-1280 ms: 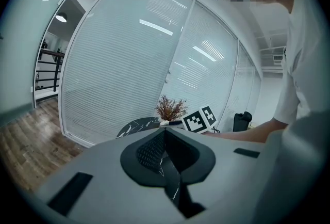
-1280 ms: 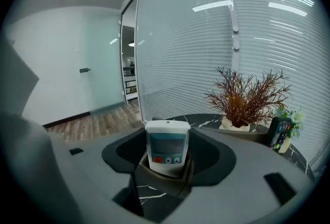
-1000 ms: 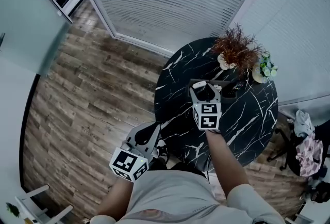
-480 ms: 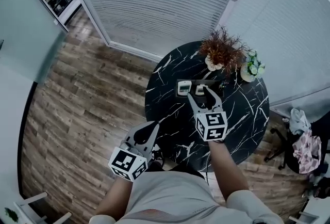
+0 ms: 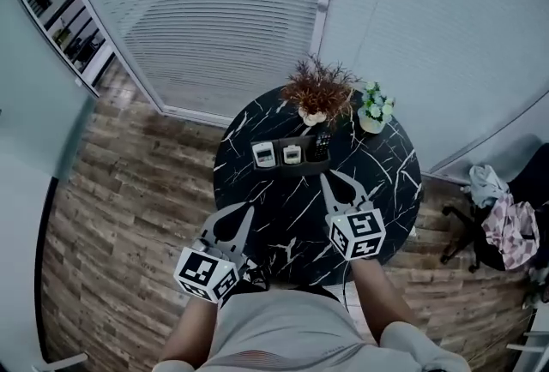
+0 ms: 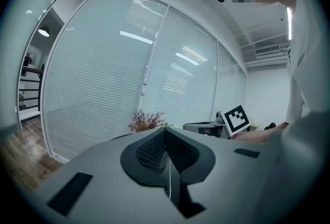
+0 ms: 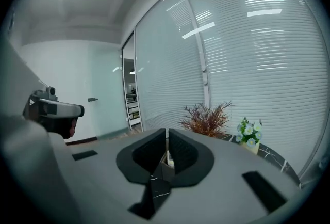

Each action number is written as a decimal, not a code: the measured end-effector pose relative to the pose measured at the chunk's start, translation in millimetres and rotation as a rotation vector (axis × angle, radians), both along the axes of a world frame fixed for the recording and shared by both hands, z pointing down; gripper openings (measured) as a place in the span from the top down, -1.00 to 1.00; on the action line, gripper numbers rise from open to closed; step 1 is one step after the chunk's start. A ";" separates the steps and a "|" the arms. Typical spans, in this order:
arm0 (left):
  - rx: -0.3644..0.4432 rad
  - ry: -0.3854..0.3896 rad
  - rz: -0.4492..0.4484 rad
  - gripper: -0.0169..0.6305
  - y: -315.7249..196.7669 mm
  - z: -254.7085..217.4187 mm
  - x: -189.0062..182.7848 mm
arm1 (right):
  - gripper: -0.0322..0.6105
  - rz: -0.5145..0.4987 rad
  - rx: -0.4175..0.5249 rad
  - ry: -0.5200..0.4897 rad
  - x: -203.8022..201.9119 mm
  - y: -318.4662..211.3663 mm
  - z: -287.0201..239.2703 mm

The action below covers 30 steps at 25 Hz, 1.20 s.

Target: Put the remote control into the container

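A dark container (image 5: 279,165) sits on the round black marble table (image 5: 382,173). It holds two white remotes (image 5: 263,154) (image 5: 292,154) and a black remote control (image 5: 319,145) at its right end. My right gripper (image 5: 336,182) hovers over the table just short of the container. Its jaws have just been closing and stand shut with nothing between them (image 7: 166,152). My left gripper (image 5: 244,211) is shut and empty, held at the table's near left edge. In the left gripper view its jaws (image 6: 166,158) meet on a thin line.
A reddish dried plant (image 5: 317,90) and a small pot of white flowers (image 5: 374,109) stand at the table's far side. Behind them is a glass wall with blinds. A chair with clothes (image 5: 506,225) is at the right, and wood floor lies to the left.
My right gripper has drawn back from over the container toward me, and its jaws went from wide open to shut. The left gripper rose slightly. The head view tilted further out.
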State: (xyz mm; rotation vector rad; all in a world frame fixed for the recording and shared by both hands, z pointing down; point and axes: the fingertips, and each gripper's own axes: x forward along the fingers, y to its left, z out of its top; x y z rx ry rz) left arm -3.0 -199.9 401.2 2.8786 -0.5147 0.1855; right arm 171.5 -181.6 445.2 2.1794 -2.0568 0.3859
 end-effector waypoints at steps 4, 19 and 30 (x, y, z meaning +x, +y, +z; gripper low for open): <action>0.020 0.007 0.009 0.92 20.0 -9.0 13.7 | 0.86 -0.030 0.052 0.002 4.9 33.5 -16.5; 0.096 0.037 0.020 0.92 73.7 -33.4 40.1 | 0.87 -0.106 0.168 0.062 6.4 105.2 -65.6; 0.114 0.009 0.011 0.92 80.0 -40.1 29.5 | 0.87 -0.111 0.174 0.015 2.4 105.9 -63.2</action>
